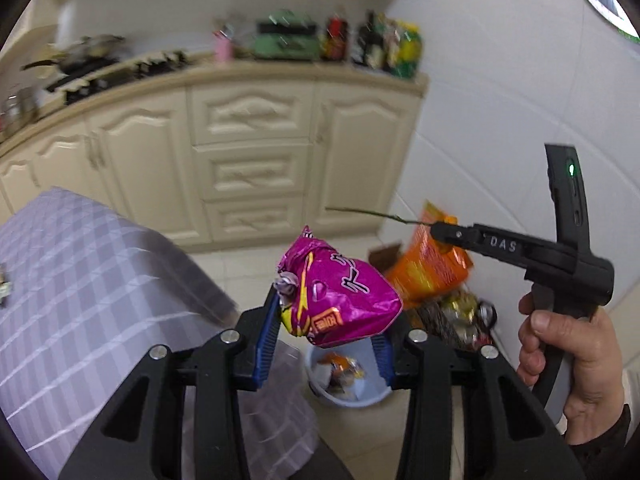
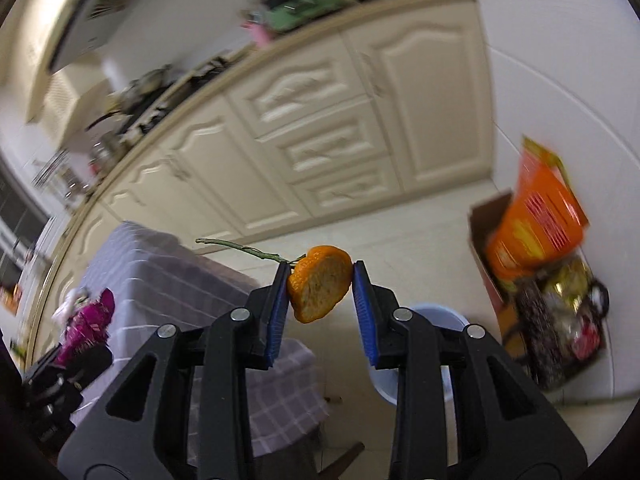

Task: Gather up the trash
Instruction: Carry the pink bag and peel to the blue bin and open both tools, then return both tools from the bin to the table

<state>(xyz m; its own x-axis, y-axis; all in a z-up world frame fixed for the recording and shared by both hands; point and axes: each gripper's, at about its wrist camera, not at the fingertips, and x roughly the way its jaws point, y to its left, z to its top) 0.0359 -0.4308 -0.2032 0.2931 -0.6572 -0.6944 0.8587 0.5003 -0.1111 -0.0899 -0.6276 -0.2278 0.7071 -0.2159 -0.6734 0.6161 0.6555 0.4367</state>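
Only from the right wrist: right gripper (image 2: pixel 320 280) clamps orange peel (image 2: pixel 318 284); left gripper (image 1: pixel 326 312) grips wrapper (image 1: pixel 340 296).

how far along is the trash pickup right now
Done: the light blue bin on the floor already has wrappers in it. In hand: the left gripper holds a crumpled magenta snack bag, the right gripper an orange peel with a stem. Left: neither is in the bin yet; some bits remain on the checked tablecloth.

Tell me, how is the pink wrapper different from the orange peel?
The pink wrapper is shiny, crinkly foil with printing; the orange peel is dull, with a thin green stem. The wrapper sits in the left gripper, the peel in the right gripper. Both are held up off the floor.
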